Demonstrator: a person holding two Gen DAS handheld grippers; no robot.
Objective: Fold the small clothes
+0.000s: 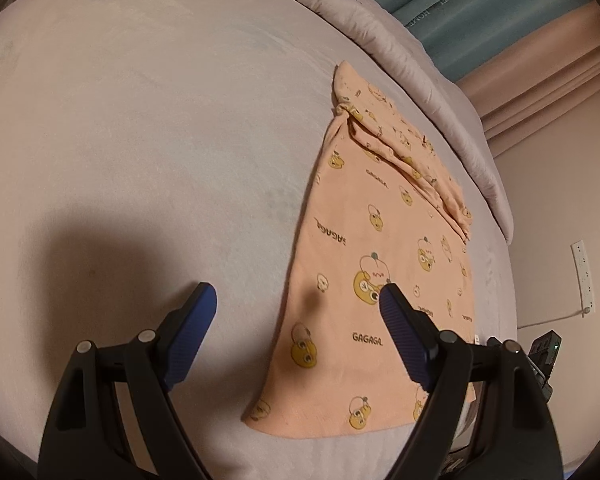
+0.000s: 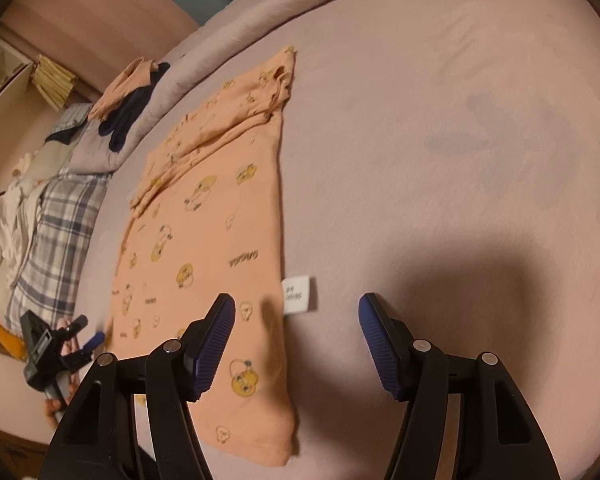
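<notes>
A peach garment printed with yellow cartoon figures lies flat on the bed, its sleeve part folded in at the far end. My left gripper hangs open above the garment's near left edge, with its right finger over the cloth. In the right wrist view the same garment lies to the left, and a white label sticks out of its right edge. My right gripper is open above that edge and label and holds nothing. The left gripper shows at the far left, in a hand.
The pinkish bed sheet spreads wide on the left. A rolled comforter runs along the far side. Beside the bed lie a plaid cloth, white clothes and a dark garment. A power strip hangs on the wall.
</notes>
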